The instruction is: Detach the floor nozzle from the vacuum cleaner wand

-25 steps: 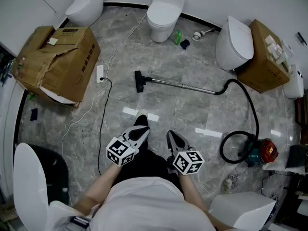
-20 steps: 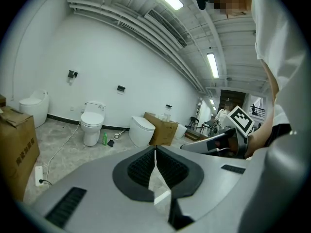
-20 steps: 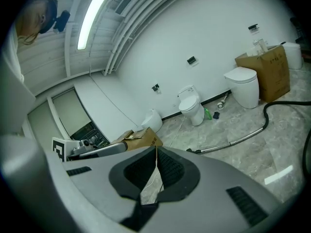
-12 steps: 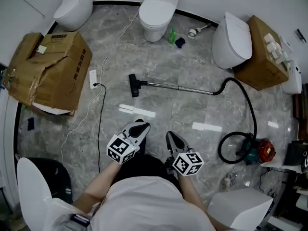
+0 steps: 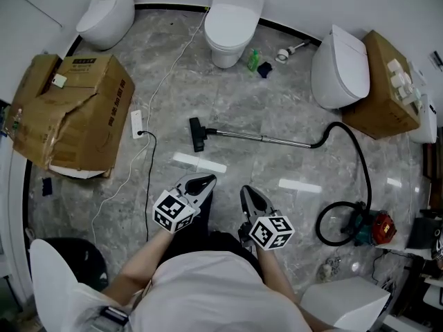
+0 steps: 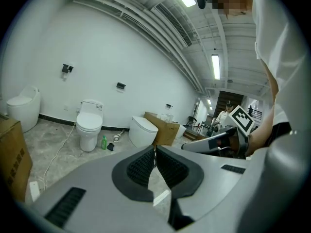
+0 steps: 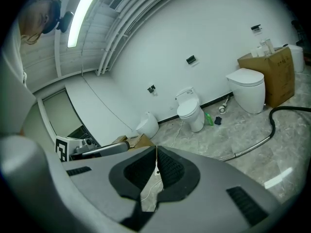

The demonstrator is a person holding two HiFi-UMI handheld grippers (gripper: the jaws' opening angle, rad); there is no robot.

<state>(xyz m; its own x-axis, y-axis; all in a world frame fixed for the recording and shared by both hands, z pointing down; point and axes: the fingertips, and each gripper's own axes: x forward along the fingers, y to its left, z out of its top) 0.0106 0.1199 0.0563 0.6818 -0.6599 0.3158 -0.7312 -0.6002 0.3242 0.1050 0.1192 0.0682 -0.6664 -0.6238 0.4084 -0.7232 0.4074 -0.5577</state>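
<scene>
Floor nozzle [image 5: 198, 134] on wand [image 5: 263, 138] (still attached), far from left gripper [image 5: 201, 182] and right gripper [image 5: 251, 198], both closed, empty.

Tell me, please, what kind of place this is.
Probably a showroom or storeroom for bathroom fittings, not a bathroom in use: several toilets stand in the open, with cardboard boxes beside them and a vacuum cleaner nearby.

Shiny metal wand [image 5: 259, 138], glossy stone floor [image 5: 242, 102]
</scene>
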